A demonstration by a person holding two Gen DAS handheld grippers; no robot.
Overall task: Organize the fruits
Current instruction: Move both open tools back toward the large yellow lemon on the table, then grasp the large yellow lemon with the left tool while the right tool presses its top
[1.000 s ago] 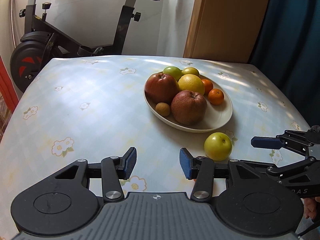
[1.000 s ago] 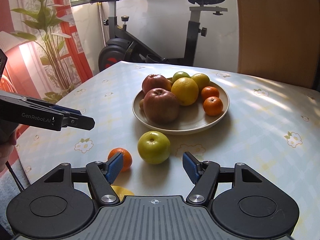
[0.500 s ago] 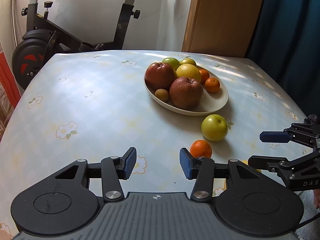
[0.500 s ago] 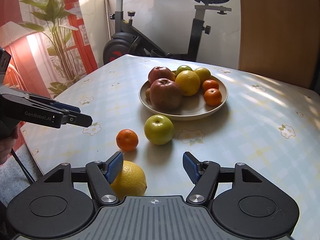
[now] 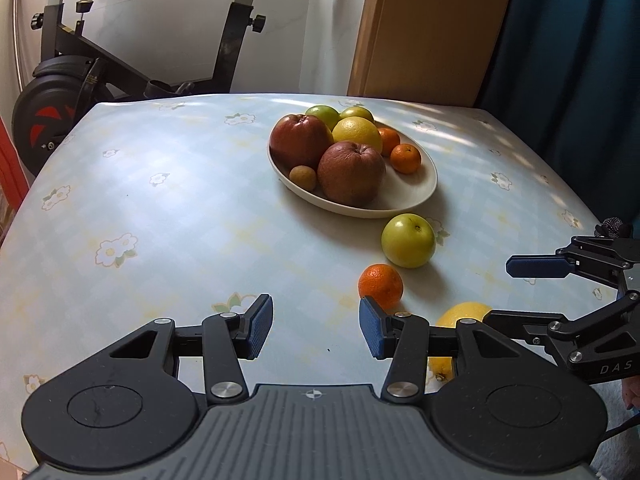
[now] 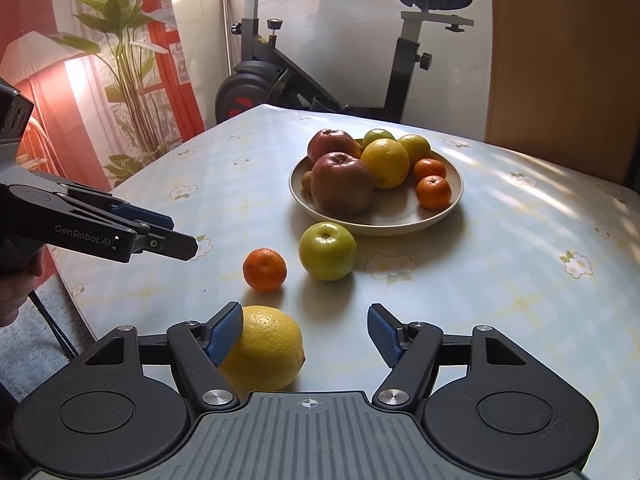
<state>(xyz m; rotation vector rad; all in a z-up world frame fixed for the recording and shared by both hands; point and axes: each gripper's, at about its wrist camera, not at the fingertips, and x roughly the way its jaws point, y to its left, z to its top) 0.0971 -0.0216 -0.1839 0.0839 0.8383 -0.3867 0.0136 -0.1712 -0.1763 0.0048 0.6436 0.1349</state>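
Observation:
A cream plate [image 5: 420,196] [image 6: 400,228] holds two red apples, a yellow citrus, green fruits, two mandarins and a small brown fruit. On the tablecloth in front of it lie a green apple [image 5: 408,240] [image 6: 327,251], a mandarin [image 5: 380,285] [image 6: 265,270] and a lemon [image 5: 460,316] [image 6: 268,348]. My left gripper [image 5: 316,328] [image 6: 176,232] is open over bare cloth, left of the mandarin. My right gripper [image 6: 306,334] [image 5: 516,292] hovers over the lemon with its jaws opening. The lemon lies under the left finger, and the pads are not pressed on it.
An exercise bike [image 5: 80,80] [image 6: 320,80] stands behind the table. A wooden panel [image 5: 420,28] and a blue curtain [image 5: 568,60] close the far right. A potted plant [image 6: 120,60] and a lamp stand left. The table edge [image 6: 80,304] runs near my left gripper.
Both grippers drew back from the plate, so the mandarin and then the lemon came into view. The right jaws stand slightly wider.

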